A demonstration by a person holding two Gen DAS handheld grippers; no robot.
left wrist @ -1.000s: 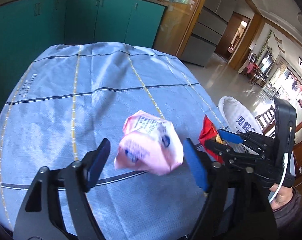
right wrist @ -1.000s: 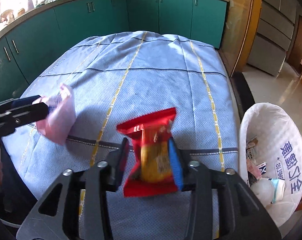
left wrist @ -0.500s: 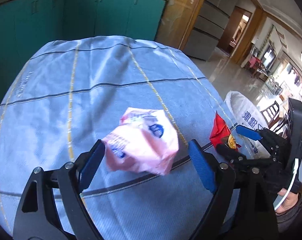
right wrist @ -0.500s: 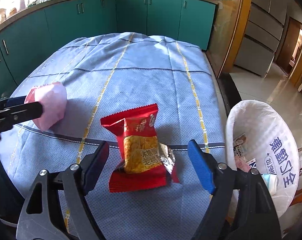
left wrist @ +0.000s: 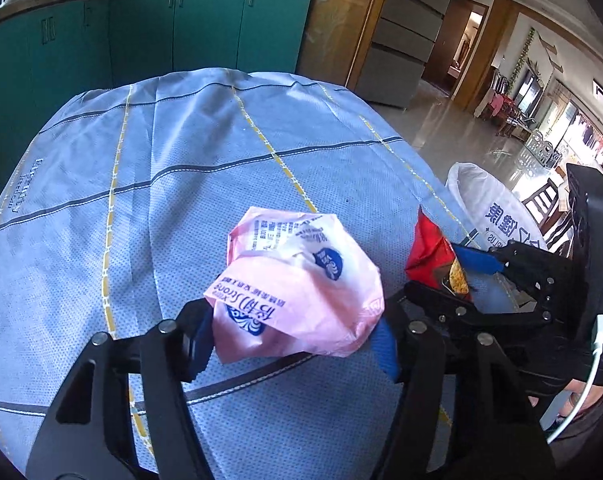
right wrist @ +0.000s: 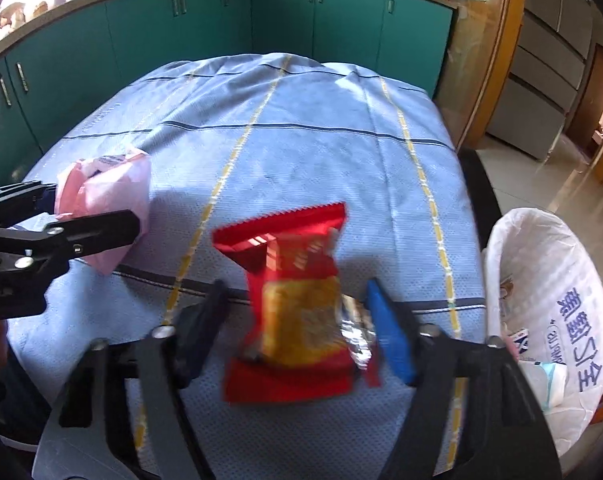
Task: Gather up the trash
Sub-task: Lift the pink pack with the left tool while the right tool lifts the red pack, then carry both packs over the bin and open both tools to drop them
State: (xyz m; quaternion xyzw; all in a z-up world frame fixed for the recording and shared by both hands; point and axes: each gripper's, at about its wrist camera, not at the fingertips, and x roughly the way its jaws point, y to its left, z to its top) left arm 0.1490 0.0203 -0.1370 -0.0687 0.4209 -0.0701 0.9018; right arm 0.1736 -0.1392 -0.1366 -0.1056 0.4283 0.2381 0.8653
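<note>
Left side first. The left gripper (left wrist: 291,340) had just been closing. Half a second back its jaws stood wide around the pink wrapper (left wrist: 301,292); at this moment both pads pressed into the crumpled plastic, so I logged it as clamped on the wrapper. The wrapper sat at the near edge of the blue tablecloth (left wrist: 161,184), bulging up and forward out of the jaws. I judged that piece secured and ready to carry. This tool pitched steeply down at the table from the near left.

Centre right. The right gripper (right wrist: 297,320) had also just been closing, after a brief release that left the red snack packet (right wrist: 297,300) lying flat between wide jaws. The packet now stood between them, its image smeared. The right blue pad met the foil edge, while the left pad seemed to show a sliver of cloth beside the packet. I could not tell whether the grip had taken. This tool angled down about as steeply, near the table's near right edge.

Far right, the white bin bag (right wrist: 541,280) stood open just off the table edge with rubbish already inside. My guess was that both pieces would go there next, the red one having the shorter trip.
</note>
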